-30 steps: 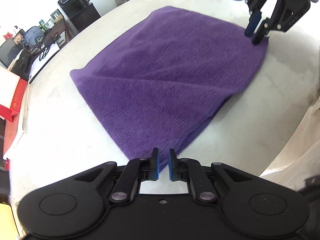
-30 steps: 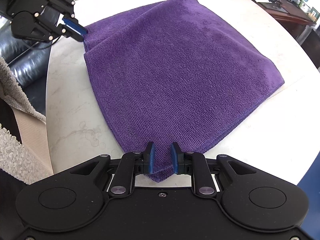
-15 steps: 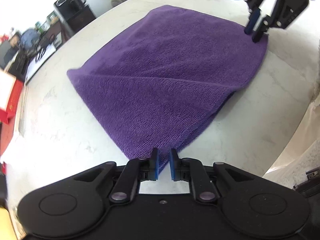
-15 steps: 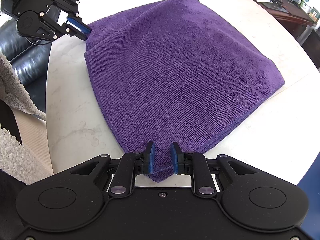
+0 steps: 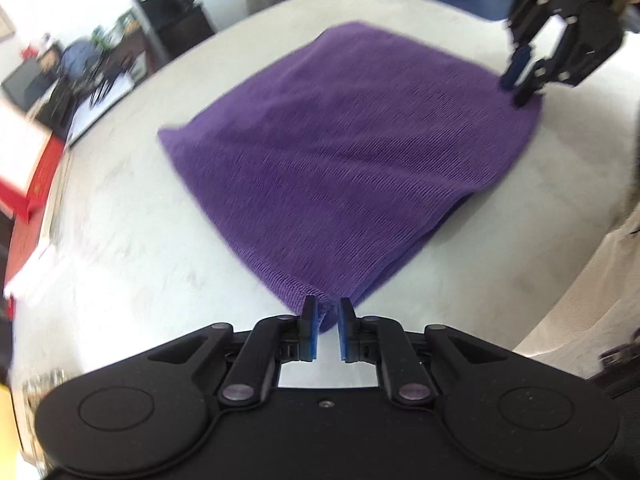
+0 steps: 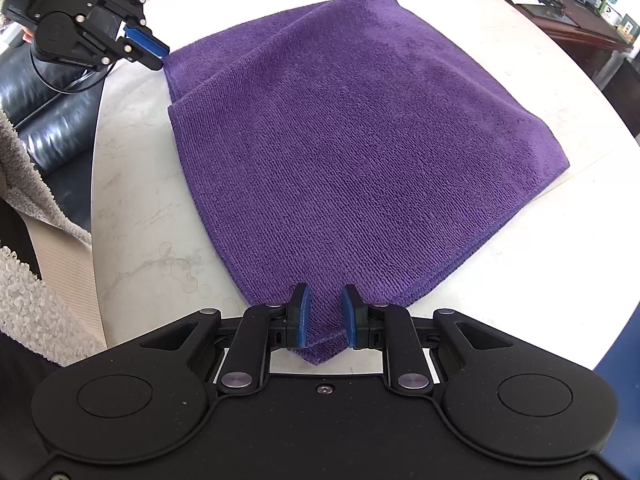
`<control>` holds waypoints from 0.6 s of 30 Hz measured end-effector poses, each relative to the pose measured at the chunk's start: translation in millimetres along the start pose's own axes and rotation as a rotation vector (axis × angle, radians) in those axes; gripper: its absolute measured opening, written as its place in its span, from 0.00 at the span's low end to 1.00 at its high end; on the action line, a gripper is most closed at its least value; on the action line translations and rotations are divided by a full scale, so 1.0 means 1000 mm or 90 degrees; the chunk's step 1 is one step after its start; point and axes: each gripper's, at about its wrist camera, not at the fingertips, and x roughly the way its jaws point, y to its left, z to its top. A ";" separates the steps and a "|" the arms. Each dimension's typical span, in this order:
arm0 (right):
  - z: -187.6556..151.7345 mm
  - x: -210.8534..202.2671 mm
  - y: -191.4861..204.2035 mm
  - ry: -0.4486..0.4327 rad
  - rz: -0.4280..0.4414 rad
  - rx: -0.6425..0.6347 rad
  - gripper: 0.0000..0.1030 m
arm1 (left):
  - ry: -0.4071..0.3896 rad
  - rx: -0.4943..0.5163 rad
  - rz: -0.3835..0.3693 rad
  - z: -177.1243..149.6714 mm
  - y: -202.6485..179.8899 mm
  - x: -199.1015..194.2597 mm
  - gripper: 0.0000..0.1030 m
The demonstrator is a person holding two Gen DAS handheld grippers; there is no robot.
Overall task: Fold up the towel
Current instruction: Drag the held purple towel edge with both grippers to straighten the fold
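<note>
A purple towel (image 5: 352, 152) (image 6: 360, 140) lies folded in layers on a white marble table (image 5: 132, 240) (image 6: 132, 208). My left gripper (image 5: 327, 308) is shut on the towel's near corner, which sits between its blue pads. In the right wrist view the left gripper (image 6: 162, 58) is at the upper left, pinching that corner just off the table. My right gripper (image 6: 325, 300) is shut on the opposite near corner, and the tip of the cloth pokes out behind its pads. In the left wrist view the right gripper (image 5: 515, 92) stands at the towel's far right corner.
A black leather seat (image 6: 52, 128) and a person's fleece garment (image 6: 24, 292) lie off the table's left edge. A red box (image 5: 36, 176) and a black coffee machine (image 5: 172, 12) stand beyond the table. The table's rounded edge (image 6: 612, 248) curves close on the right.
The left wrist view has tilted slightly and blurred, and the towel corner now sits a bit deeper between the left pads. The right gripper and its corner have not moved.
</note>
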 end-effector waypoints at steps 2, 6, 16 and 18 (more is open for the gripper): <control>0.000 0.001 0.000 0.000 -0.001 0.001 0.17 | -0.005 0.034 -0.012 0.008 -0.009 0.005 0.11; 0.000 0.001 0.001 -0.001 -0.002 0.001 0.17 | 0.006 0.095 -0.030 0.018 -0.024 0.019 0.11; -0.001 0.000 0.001 -0.002 -0.003 -0.002 0.17 | 0.014 0.091 -0.034 0.022 -0.019 0.031 0.14; -0.001 0.000 0.001 -0.003 -0.002 -0.001 0.17 | 0.019 0.084 -0.033 0.022 -0.015 0.031 0.14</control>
